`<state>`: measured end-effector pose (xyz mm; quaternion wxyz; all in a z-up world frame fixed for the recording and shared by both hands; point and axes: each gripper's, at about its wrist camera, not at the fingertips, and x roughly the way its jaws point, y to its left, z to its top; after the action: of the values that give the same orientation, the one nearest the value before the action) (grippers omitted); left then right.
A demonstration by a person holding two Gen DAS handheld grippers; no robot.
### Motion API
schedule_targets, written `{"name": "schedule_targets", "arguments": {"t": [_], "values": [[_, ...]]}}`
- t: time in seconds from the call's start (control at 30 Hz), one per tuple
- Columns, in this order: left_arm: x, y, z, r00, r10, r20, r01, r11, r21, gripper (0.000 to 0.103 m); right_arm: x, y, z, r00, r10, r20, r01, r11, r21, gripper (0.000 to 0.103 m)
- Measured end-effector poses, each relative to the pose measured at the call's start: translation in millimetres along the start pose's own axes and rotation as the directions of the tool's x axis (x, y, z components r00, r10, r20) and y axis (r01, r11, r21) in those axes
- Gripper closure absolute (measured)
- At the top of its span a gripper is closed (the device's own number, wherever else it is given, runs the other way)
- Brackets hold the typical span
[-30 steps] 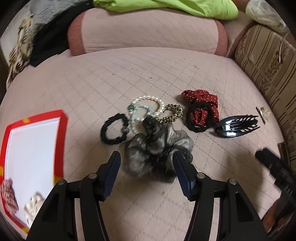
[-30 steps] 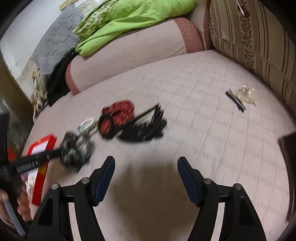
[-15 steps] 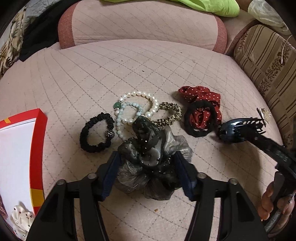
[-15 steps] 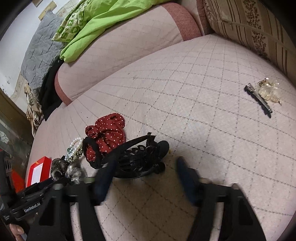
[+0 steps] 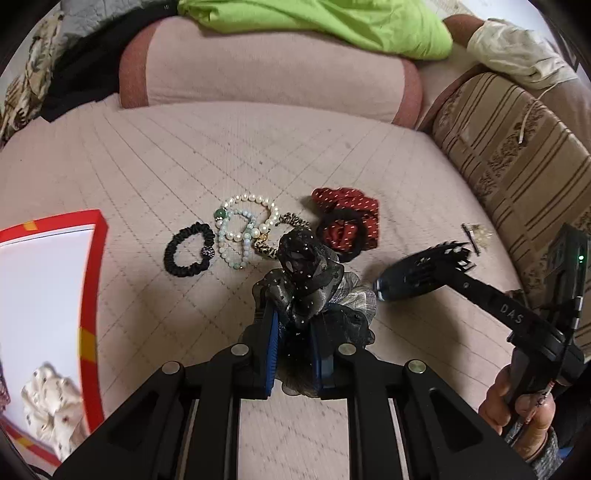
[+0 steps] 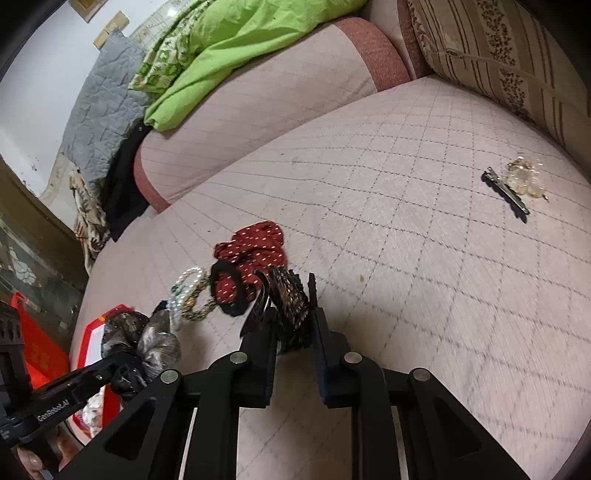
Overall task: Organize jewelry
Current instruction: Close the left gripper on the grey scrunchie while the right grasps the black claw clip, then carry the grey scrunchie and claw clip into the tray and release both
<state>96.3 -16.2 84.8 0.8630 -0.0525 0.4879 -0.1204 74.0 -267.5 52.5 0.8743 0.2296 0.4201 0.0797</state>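
Our left tool (image 5: 293,332) fills the bottom centre of its own view, angled steeply down, its jaws closing with the grey scrunchie (image 5: 314,291) pinched between the blue pads. Our right tool (image 6: 293,332) sits at bottom centre of its view, jaws shut on the black hair claw (image 6: 288,306). Our right hand (image 5: 517,410) grips its handle at lower right.

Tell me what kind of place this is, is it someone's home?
Most likely a home living room or bedroom. The hair accessories lie on a pink quilted seat cushion with a striped sofa cushion beside it, and a green blanket is draped over the backrest.
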Motion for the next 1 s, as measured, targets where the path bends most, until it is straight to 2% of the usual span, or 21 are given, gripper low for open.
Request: {"name": "schedule_targets", "arguments": {"t": [0.2, 0.47, 0.67, 1.0], "values": [[-35, 2, -11, 0.998, 0.021, 0.055, -0.021, 1.000, 0.000, 0.089, -29, 17, -10, 1.000, 0.000, 0.024, 0.001, 0.999, -0.051, 0.094], [-77, 49, -26, 0.992, 0.053, 0.114, -0.044, 0.996, -0.080, 0.089, -51, 62, -22, 0.999, 0.023, 0.022, -0.019, 0.987, -0.158, 0.094], [-106, 113, -32, 0.982, 0.131, 0.134, -0.107, 0.979, -0.172, 0.089, -46, 116, -29, 0.998, 0.068, -0.008, -0.067, 0.964, -0.257, 0.094], [-128, 235, -28, 0.961, 0.247, 0.122, -0.191, 0.917, -0.350, 0.089, 1, 234, -42, 0.980, 0.152, -0.126, -0.191, 0.892, -0.410, 0.094]]}}
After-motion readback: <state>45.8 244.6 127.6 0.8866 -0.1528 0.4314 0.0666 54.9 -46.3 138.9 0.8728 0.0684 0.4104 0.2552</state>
